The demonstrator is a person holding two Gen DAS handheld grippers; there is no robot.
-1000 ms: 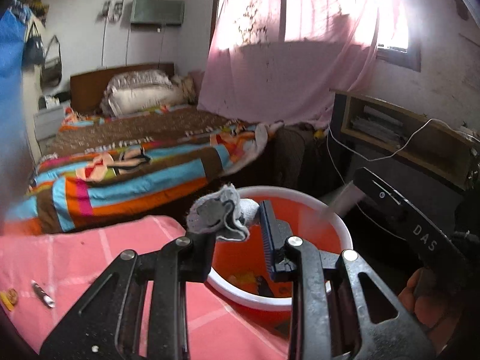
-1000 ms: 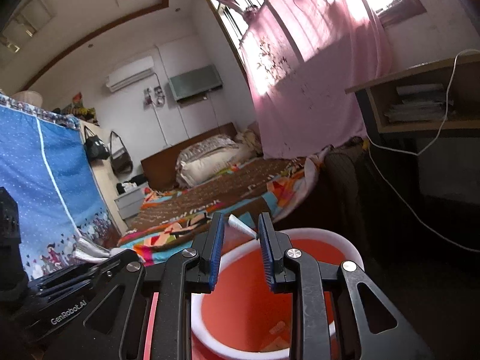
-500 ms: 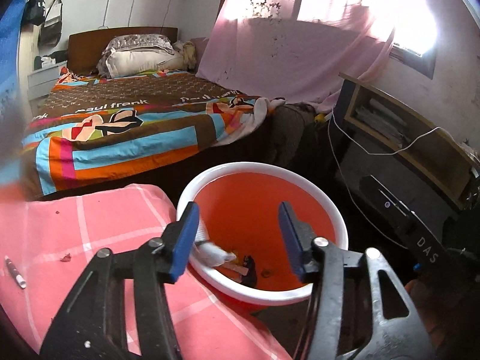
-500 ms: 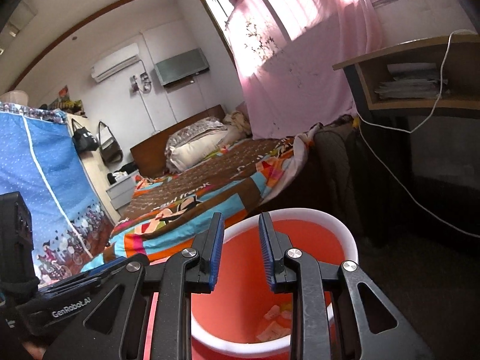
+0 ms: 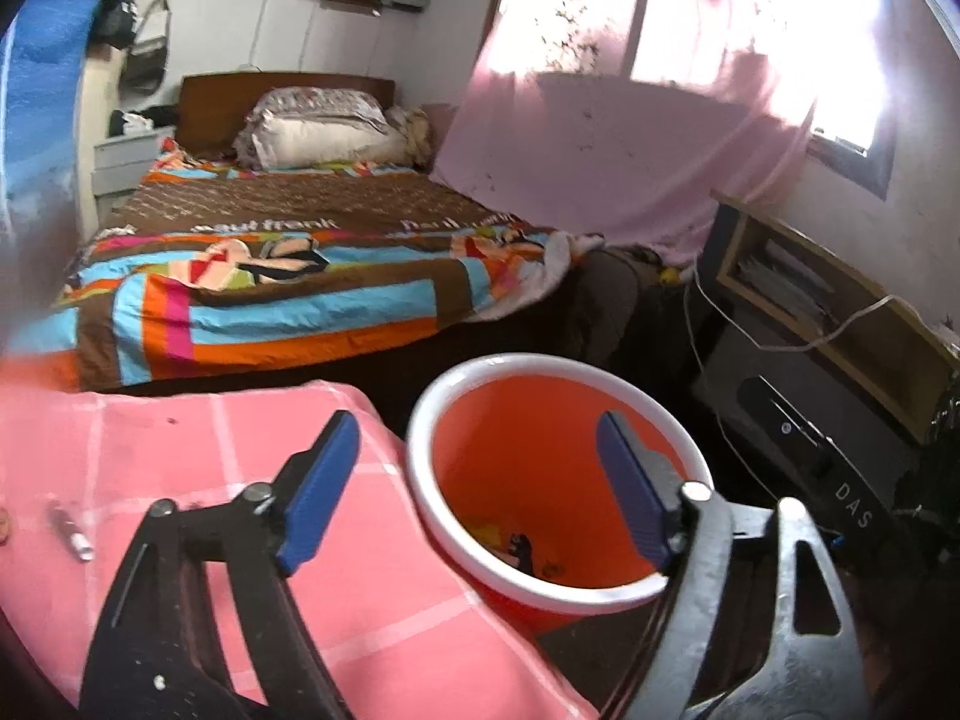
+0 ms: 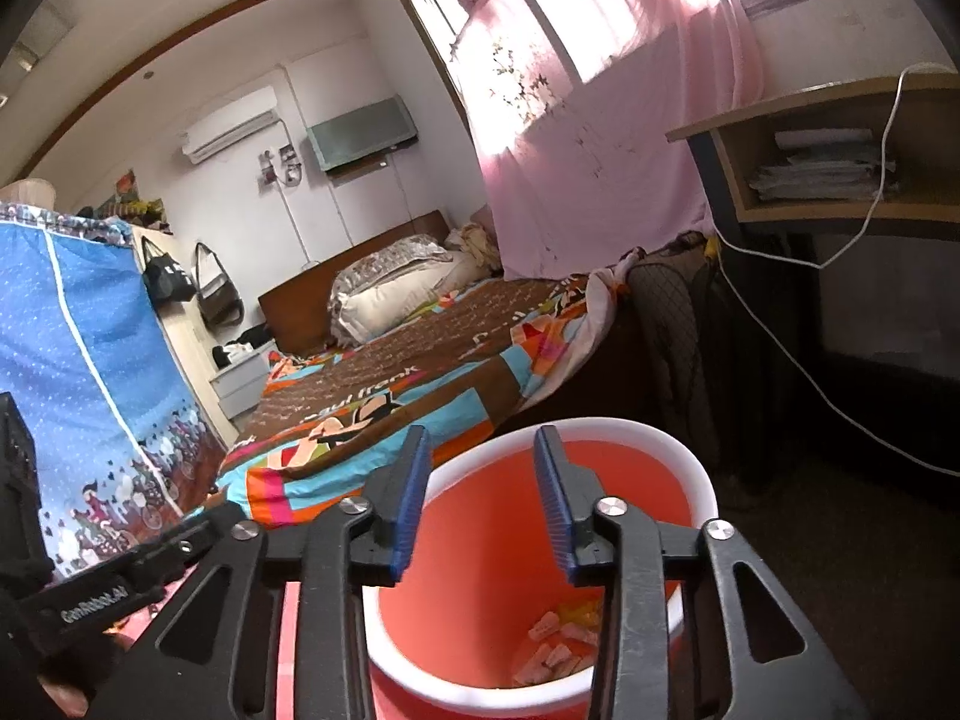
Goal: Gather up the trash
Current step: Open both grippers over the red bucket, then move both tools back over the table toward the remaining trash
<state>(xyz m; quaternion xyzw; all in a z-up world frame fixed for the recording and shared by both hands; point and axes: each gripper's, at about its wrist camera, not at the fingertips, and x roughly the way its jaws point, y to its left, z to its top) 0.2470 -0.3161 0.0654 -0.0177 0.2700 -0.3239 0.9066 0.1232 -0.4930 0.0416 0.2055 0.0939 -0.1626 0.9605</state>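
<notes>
left tongs (image 5: pixel 474 468) spread, empty | right tongs (image 6: pixel 480 486) parted, empty | bucket (image 5: pixel 456 516) beside pink tablecloth (image 5: pixel 180 468); bed (image 5: pixel 288 276) behind

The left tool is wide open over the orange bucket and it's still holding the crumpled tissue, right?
Not quite. The left tool is wide open over the orange bucket, its jaws having just been opening, but nothing is between them. The left wrist view shows this.

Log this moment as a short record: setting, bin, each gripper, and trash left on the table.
setting: bedroom, pink checked tablecloth beside a bed
bin: red bucket, white rim, scraps at the bottom
left gripper: open, jaws just widened, nothing between them
right gripper: open over the bucket, jaws just widened, empty
left on table: small metallic piece
</notes>
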